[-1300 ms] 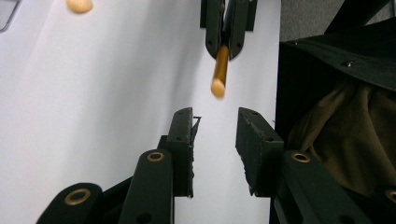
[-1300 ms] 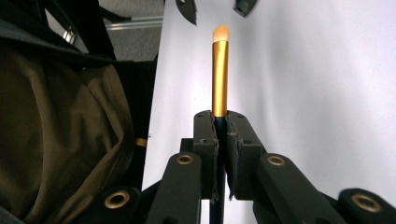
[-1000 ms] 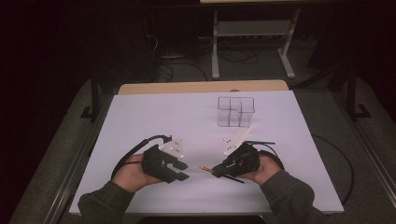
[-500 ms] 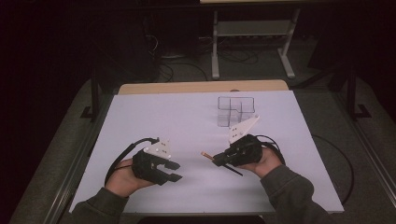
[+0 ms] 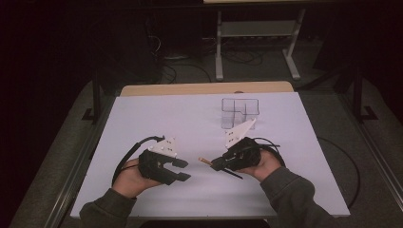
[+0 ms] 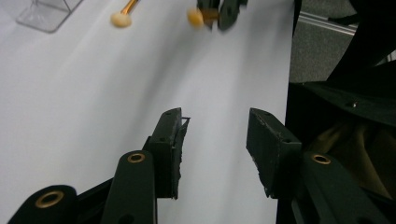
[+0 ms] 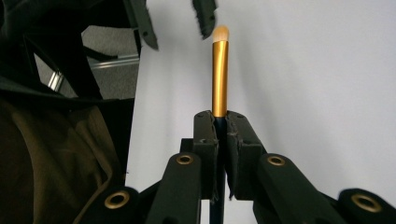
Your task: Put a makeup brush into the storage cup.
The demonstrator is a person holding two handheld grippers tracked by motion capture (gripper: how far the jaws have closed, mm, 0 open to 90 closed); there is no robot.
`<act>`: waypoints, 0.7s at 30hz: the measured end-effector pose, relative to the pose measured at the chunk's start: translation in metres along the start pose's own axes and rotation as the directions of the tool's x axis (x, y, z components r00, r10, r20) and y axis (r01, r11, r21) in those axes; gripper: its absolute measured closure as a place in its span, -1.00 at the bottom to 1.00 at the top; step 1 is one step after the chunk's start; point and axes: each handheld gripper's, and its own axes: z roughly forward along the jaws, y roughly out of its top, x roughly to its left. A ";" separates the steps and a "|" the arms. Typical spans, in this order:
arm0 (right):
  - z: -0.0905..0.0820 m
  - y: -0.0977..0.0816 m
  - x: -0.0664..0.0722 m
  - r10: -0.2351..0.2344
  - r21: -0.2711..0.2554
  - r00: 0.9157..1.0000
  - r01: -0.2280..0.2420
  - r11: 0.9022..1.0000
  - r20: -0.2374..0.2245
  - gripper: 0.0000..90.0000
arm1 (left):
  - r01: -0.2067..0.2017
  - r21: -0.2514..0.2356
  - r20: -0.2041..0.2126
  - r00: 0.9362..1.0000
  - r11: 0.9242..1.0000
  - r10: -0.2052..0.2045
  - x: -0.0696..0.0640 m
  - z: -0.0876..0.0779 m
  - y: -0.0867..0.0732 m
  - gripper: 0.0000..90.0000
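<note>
A small brush (image 7: 220,70) with a gold ferrule and pale tip sits clamped in my right gripper (image 5: 219,164), its dark handle pinched between the two pads and running back under my hand; the tip juts out toward nine o'clock in the high view, raised a little off the white table sheet (image 5: 190,118), just short of the middle of the near half. My left gripper (image 5: 183,170) faces it from nine o'clock, jaws apart with nothing between them, and they have just been opening; the brush tip and my left fingers (image 5: 179,163) are near one another but apart, with bare sheet in the gap. In the left gripper view the same tip (image 6: 195,17) shows blurred at twelve o'clock, and beside it at eleven o'clock a second pale tip on a gold stem, which I cannot tell from a reflection. A clear compartment box (image 5: 239,111) stands at one o'clock of my right hand, well apart, toward the far edge; the sheet lies open at ten and eleven o'clock; the near edge runs close under both forearms; the right edge drops to grey floor (image 5: 370,156).
</note>
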 end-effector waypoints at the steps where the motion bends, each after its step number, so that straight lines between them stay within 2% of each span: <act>1: 0.002 0.001 0.001 -0.007 0.004 1.000 0.007 1.000 -0.004 0.83 | -0.006 0.001 -0.001 1.000 1.000 0.006 0.000 0.000 0.002 0.23; 3: 0.006 0.003 0.003 -0.018 0.009 1.000 0.018 1.000 -0.012 0.83 | -0.024 0.008 -0.005 1.000 1.000 0.024 0.001 0.000 0.007 0.24; 11: 0.017 0.009 0.008 -0.057 0.008 0.998 0.057 0.998 -0.029 0.83 | -0.037 0.020 0.017 0.999 0.999 0.037 0.003 0.000 0.020 0.36; 21: 0.025 0.012 0.013 -0.098 0.016 0.994 0.098 0.995 -0.040 0.83 | -0.064 0.049 0.065 0.996 0.997 0.061 0.002 0.004 0.023 0.79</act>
